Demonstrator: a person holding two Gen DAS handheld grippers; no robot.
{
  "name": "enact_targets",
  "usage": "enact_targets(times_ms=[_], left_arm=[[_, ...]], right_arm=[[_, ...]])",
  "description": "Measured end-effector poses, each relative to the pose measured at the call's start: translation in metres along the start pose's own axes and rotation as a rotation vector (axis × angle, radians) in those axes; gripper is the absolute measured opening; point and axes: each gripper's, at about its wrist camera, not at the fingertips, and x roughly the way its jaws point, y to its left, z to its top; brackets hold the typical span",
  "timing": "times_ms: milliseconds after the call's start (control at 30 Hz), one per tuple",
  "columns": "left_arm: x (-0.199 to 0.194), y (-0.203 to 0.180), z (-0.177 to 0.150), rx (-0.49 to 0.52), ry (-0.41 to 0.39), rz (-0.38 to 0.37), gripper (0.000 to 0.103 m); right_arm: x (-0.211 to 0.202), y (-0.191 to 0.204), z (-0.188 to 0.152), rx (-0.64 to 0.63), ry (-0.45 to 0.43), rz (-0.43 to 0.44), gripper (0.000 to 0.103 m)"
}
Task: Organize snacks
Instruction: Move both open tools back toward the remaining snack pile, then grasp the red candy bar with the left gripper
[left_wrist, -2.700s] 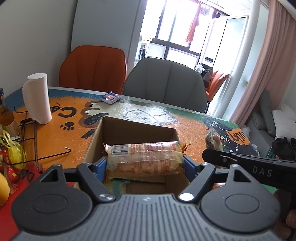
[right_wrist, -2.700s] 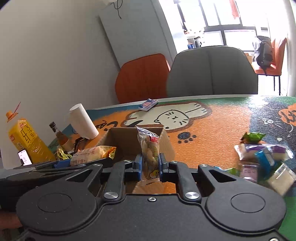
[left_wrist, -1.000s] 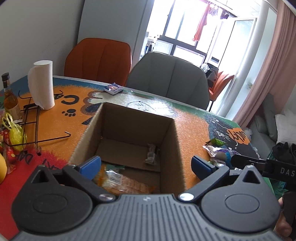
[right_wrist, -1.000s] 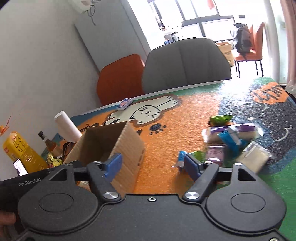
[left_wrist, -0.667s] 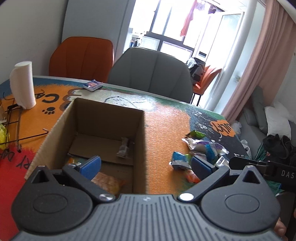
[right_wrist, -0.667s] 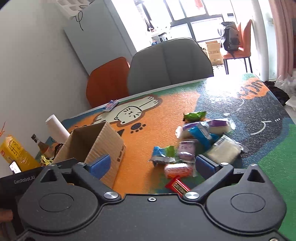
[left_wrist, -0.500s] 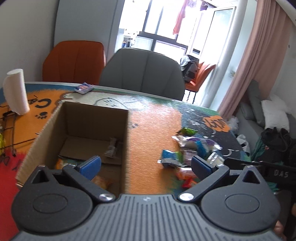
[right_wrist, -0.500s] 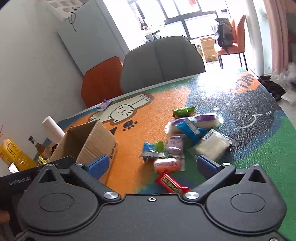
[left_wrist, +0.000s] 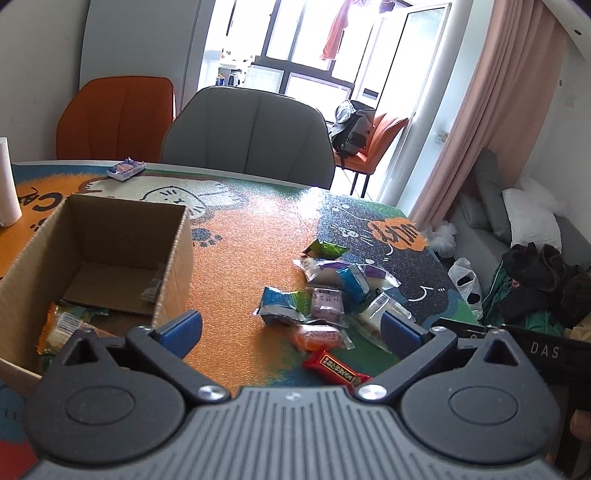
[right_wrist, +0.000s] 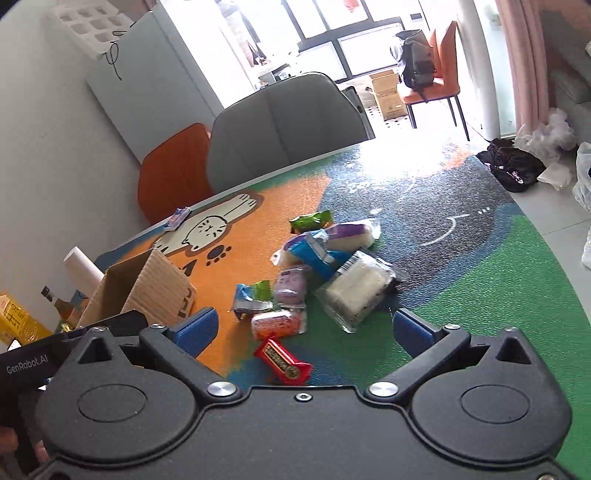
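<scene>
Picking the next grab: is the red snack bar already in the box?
No, the red snack bar lies on the table mat, outside the box.

Two wrist views, angled down, near — shared snack pile and box.

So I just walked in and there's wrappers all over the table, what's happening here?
A person is sorting snacks into the cardboard box with two handheld tools. A few packets already lie inside. Both the left claw and right claw are open and empty, facing the pile of snacks, with the red bar nearest.
</scene>
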Motion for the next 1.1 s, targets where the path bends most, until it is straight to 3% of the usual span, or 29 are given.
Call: enact_targets(times_ms=[333, 567, 733, 900, 1100], left_arm=[[0.021, -0.014, -0.012, -0.035, 0.017, -0.007, 0.100], [0.041, -0.020, -0.021, -0.054, 0.056, -0.027, 0.091], [0.058, -0.028, -0.028, -0.059, 0.097, -0.037, 0.075], [0.078, -0.032, -0.039, -0.086, 0.145, -0.031, 0.051], [0.096, -0.035, -0.047, -0.109, 0.188, -0.036, 0.034]], right_arm=[[-0.001, -0.026, -0.001, 0.031, 0.008, -0.014, 0.103], [0.001, -0.041, -0.005, 0.052, 0.014, -0.025, 0.103], [0.001, -0.053, -0.008, 0.082, 0.001, -0.041, 0.103], [0.004, -0.061, -0.010, 0.099, 0.008, -0.045, 0.103], [0.006, -0.068, -0.012, 0.105, 0.014, -0.049, 0.103]])
